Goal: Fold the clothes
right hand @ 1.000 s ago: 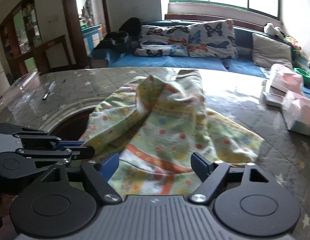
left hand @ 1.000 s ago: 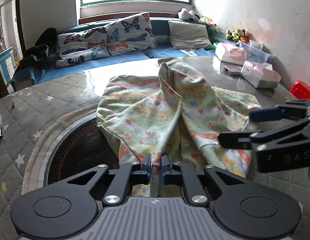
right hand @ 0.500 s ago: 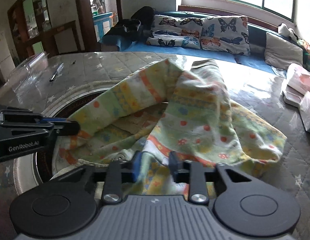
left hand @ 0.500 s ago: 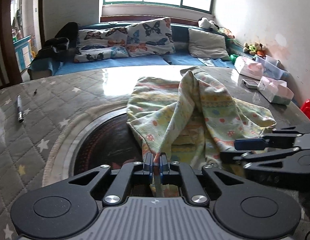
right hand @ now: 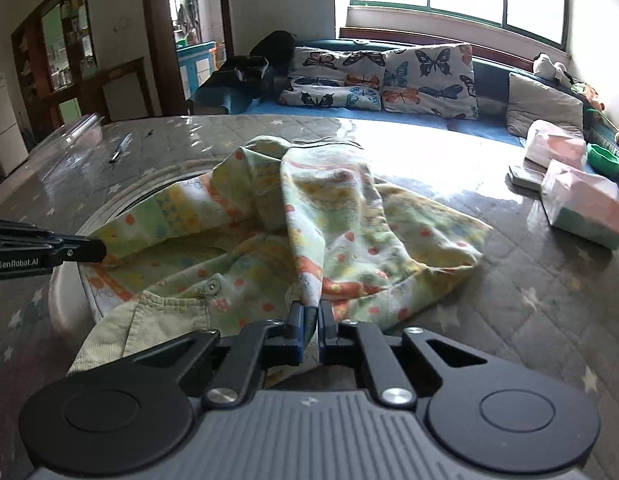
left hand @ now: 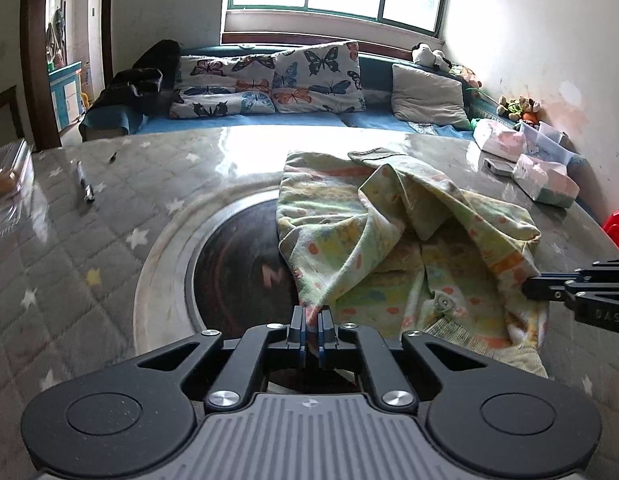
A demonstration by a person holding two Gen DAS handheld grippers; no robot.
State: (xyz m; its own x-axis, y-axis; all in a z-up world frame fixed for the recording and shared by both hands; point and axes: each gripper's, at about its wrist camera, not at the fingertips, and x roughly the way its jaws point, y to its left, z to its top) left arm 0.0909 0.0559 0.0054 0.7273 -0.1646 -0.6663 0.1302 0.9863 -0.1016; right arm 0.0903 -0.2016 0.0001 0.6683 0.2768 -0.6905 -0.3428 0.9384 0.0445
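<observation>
A pale green garment (left hand: 393, 236) with orange and yellow prints lies crumpled on the quilted table, partly over a dark round inset. It also shows in the right wrist view (right hand: 309, 220), with a snap button and ribbed hem near me. My left gripper (left hand: 311, 330) is shut on a near edge of the garment and lifts it into a ridge. My right gripper (right hand: 308, 330) is shut on another near edge. The right gripper also shows in the left wrist view (left hand: 527, 286), and the left gripper in the right wrist view (right hand: 99, 250), each pinching cloth.
The grey star-quilted table (left hand: 109, 240) has a dark round inset (left hand: 237, 264). A pen (left hand: 85, 186) lies at the left. Tissue packs and boxes (left hand: 545, 178) sit at the right, also in the right wrist view (right hand: 585, 208). A blue sofa (left hand: 269, 120) with butterfly pillows stands behind.
My right gripper went from open to shut on the garment's near edge. Both grippers drew apart and back, spreading and lifting the cloth.
</observation>
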